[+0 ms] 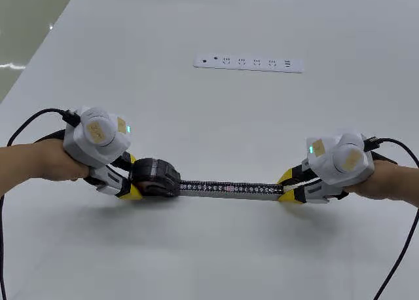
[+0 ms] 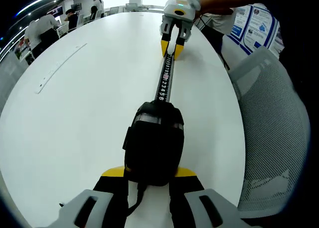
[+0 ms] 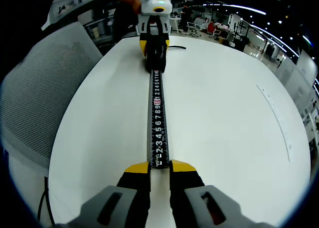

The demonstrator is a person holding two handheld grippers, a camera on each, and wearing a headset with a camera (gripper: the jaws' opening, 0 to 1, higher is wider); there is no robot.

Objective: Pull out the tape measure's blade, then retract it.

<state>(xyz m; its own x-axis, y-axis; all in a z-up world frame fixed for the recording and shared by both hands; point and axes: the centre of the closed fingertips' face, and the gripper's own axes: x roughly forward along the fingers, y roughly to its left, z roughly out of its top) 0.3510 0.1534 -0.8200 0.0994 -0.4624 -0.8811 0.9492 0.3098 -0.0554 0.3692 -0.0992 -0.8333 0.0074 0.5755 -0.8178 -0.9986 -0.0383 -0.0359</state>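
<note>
Yellow-tipped jaws of my left gripper (image 2: 149,172) are clamping the black tape measure case (image 2: 153,138) from both sides, spread just as wide as the case. My right gripper (image 3: 159,167) is pinching the blade (image 3: 158,108) at its free end, jaws nearly closed. Blade is running straight between both grippers, numbered face up. Case is resting on the white table (image 1: 216,116) before me, power strip (image 1: 249,63) lying well apart beyond.

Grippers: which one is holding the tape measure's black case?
The left gripper, jaws shut on the black case; the right gripper pinches the end of the pulled-out blade instead.
</note>
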